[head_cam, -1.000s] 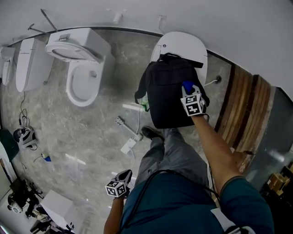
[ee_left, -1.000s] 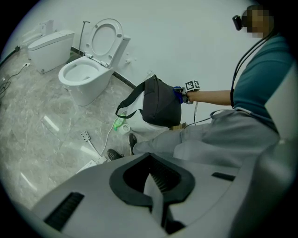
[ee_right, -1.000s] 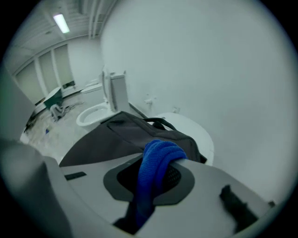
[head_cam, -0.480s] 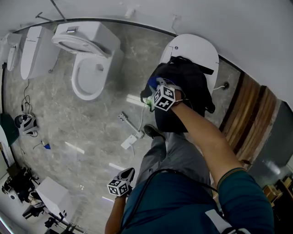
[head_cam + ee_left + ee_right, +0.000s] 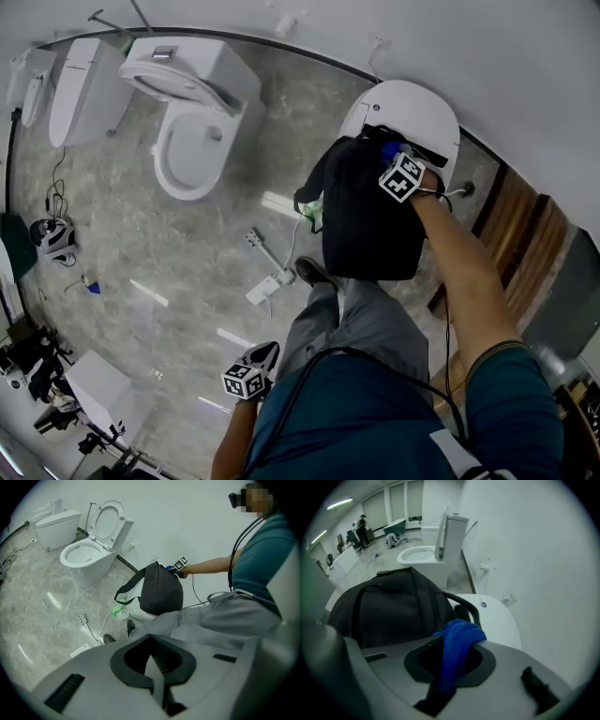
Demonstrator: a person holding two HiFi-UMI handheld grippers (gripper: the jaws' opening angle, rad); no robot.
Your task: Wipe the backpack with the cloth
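Pinching a bunched blue cloth (image 5: 457,641) tight between its jaws, the right gripper (image 5: 394,159) sits at the top end of the black backpack (image 5: 366,220), which stands on a closed white toilet lid (image 5: 417,108). The bag's bulk lies just ahead of and below the fingertips, toward their left, with the cloth at or very near its upper edge; contact cannot be confirmed. Its long axis runs from the fingertips back toward the person's legs, so a wiping stroke would likely draw down that length. The left gripper (image 5: 251,367), jaws together on nothing, hangs low at the person's side, well apart from the bag, leaving the right far nearer.
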